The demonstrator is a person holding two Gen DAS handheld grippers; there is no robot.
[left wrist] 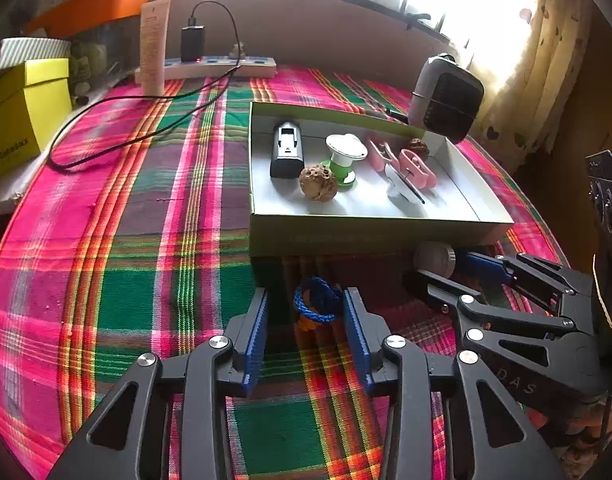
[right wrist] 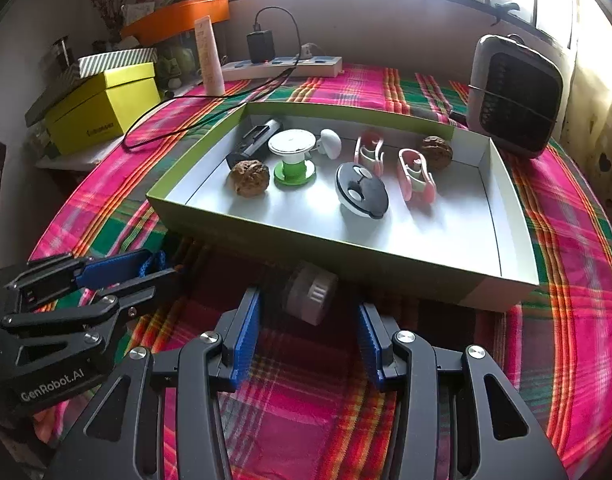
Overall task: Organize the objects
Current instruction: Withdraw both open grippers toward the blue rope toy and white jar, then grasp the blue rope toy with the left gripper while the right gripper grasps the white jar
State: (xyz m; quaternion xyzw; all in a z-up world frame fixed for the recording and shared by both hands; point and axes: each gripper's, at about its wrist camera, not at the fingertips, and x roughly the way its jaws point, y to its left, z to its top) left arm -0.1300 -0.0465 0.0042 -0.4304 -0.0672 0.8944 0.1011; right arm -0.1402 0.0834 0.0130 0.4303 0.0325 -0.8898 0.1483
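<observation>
A small coil of blue cord point(left wrist: 317, 305) with an orange bit under it lies on the plaid cloth, just in front of the shallow green box point(left wrist: 370, 222). My left gripper point(left wrist: 306, 298) straddles the coil with a gap on the left side, so it is open. A white ribbed round piece point(right wrist: 311, 295) lies against the box's near wall point(right wrist: 346, 252), and my right gripper point(right wrist: 309, 306) stands open just short of it. In the box lie two walnuts point(right wrist: 249, 178), a green-and-white spool point(right wrist: 293, 160), pink clips point(right wrist: 416, 176), a black-and-white disc point(right wrist: 362, 195) and a black device point(right wrist: 252, 140).
A grey heater point(right wrist: 514, 96) stands at the box's far right corner. A power strip point(right wrist: 282, 66) with a black charger, its cable point(left wrist: 118, 120) looping over the cloth, and a cream tube point(left wrist: 154, 48) are at the back. Yellow box point(left wrist: 22, 120) sits left.
</observation>
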